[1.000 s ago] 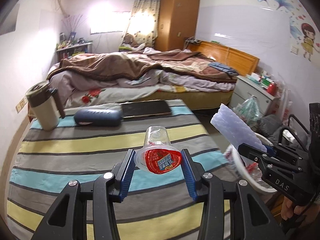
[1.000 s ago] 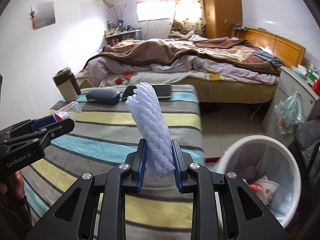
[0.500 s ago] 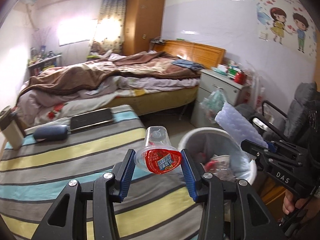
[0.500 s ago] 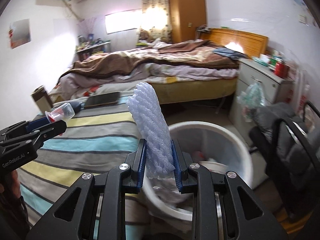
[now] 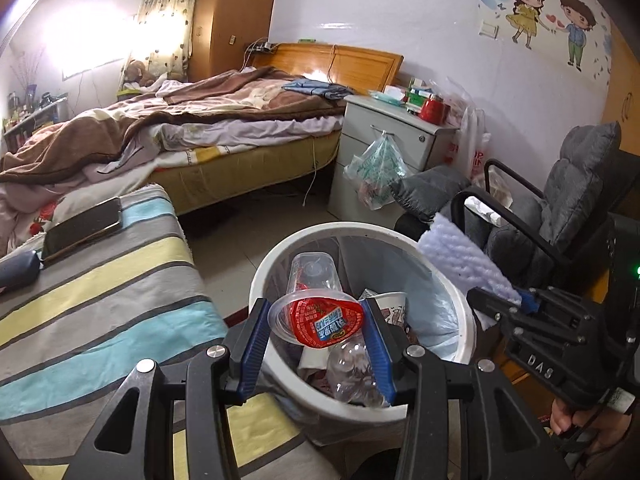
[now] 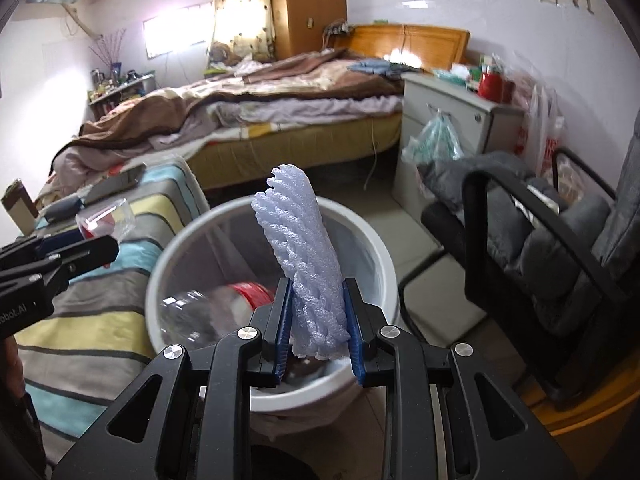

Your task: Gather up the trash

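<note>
My left gripper (image 5: 316,340) is shut on a clear plastic cup with a red foil lid (image 5: 316,316) and holds it over the near side of a white trash bin (image 5: 460,308). My right gripper (image 6: 316,320) is shut on a pale blue foam net sleeve (image 6: 300,256) and holds it upright above the same bin (image 6: 376,240). The bin holds a clear bottle (image 6: 200,316), a paper cup (image 5: 390,304) and other trash. In the left wrist view the right gripper (image 5: 504,304) sits at the bin's right rim. In the right wrist view the left gripper (image 6: 84,244) sits at its left.
A striped table (image 5: 100,292) with a phone (image 5: 80,226) and a dark case (image 5: 18,270) lies left of the bin. A grey chair with black arms (image 6: 560,232) stands to the right. A nightstand (image 5: 396,136) and a bed (image 5: 200,120) are behind.
Both grippers have swung right from over the striped table to over the trash bin, each still holding its item. The bin now fills the lower middle of both views.
</note>
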### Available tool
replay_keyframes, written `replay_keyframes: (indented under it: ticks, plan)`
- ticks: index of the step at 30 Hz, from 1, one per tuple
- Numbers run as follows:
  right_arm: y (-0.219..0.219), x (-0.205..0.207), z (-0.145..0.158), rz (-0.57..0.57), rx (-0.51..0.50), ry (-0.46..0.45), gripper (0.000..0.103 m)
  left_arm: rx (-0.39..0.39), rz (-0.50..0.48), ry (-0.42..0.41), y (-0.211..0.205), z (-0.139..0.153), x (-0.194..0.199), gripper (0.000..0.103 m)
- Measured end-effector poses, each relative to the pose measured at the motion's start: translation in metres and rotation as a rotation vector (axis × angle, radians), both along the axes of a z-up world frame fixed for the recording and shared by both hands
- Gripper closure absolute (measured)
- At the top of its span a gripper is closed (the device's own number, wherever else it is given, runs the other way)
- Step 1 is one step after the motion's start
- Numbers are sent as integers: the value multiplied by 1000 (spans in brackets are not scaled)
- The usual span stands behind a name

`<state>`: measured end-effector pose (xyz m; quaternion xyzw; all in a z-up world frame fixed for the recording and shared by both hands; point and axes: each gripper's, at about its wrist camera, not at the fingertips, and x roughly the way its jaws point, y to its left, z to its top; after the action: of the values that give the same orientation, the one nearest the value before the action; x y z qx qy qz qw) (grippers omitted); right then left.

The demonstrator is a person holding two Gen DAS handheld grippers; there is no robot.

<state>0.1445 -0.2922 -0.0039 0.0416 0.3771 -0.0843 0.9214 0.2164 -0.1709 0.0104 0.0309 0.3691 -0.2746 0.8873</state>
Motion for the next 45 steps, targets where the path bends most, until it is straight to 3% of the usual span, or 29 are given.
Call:
replay_keyframes:
  ticks: [7,10,13,15,17,27,34,41,45]
  plan:
    - [-16,2,-14,-19,16,45,75,26,5,14,-17,-12,13,56]
    - [-16,2,-16,-18,10,53,72,39,8,14,-20,-16,14,48]
    - [-17,3,-19,-20,6,57,62,34,5,10,-21,-16,12,46]
    - [-17,2,-18,-16,11,49,48,32,9,6,-20,-14,11,45]
    - [-17,1,-17,-21,10,37,46,35,11,-5,-18,-12,8,42]
    - [-8,-13,-4,-18,21,-12,46,14,46,-39,-3,2,-16,40]
    - [7,-36,7,-12,8,-72,46,23,91,-83,16,7,-52,40]
    - [25,-61,9,-10,3,-127,46,81,168,-154,28,8,-91,40]
    - [32,-72,11,-23,-16,-166,46,57,166,-161,34,7,-107,40]
